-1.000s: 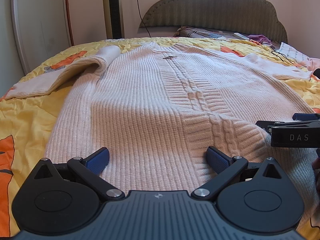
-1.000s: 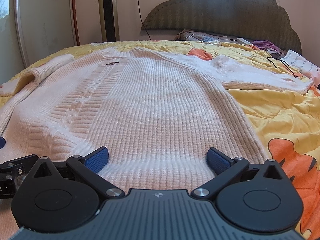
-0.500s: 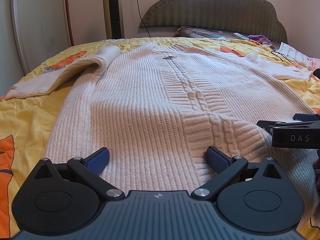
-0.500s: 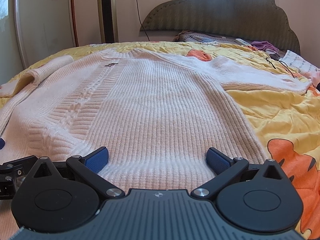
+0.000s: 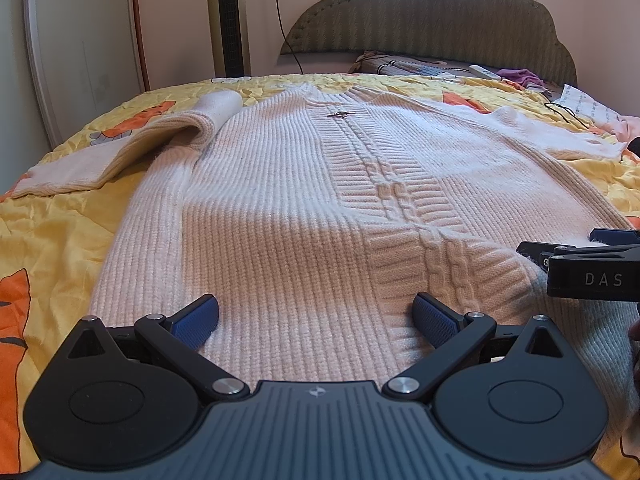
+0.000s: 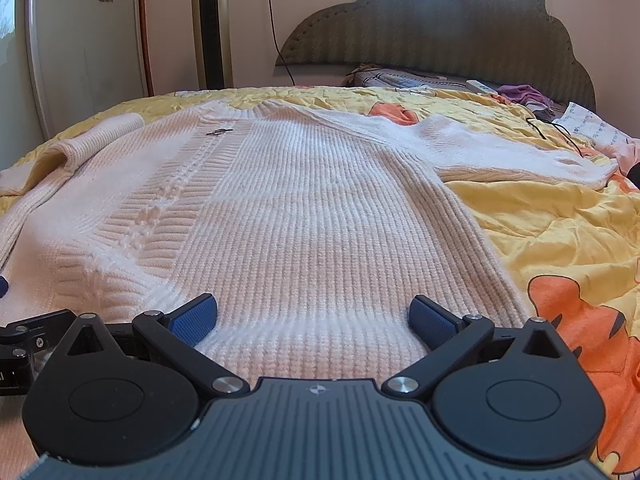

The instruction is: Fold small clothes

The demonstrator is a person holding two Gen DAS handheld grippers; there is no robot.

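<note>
A cream cable-knit sweater (image 5: pixel 304 208) lies spread flat on the bed, hem toward me, neck at the far end; it also shows in the right wrist view (image 6: pixel 304 208). Its left sleeve (image 5: pixel 132 148) is folded back on itself; its right sleeve (image 6: pixel 500 152) stretches out to the right. My left gripper (image 5: pixel 316 314) is open, low over the left half of the hem. My right gripper (image 6: pixel 312 314) is open over the right half of the hem. The right gripper's side shows in the left wrist view (image 5: pixel 580 264). Neither holds anything.
A yellow bedspread (image 6: pixel 560 216) with orange cartoon prints covers the bed. A grey headboard (image 5: pixel 432 20) stands at the far end with pillows, a remote, purple cloth (image 6: pixel 524 94) and a black cord (image 6: pixel 556 128). A tower fan (image 5: pixel 228 16) stands by the wall.
Both grippers have stayed open over the hem. The views have shifted only slightly; the sweater has not moved.
</note>
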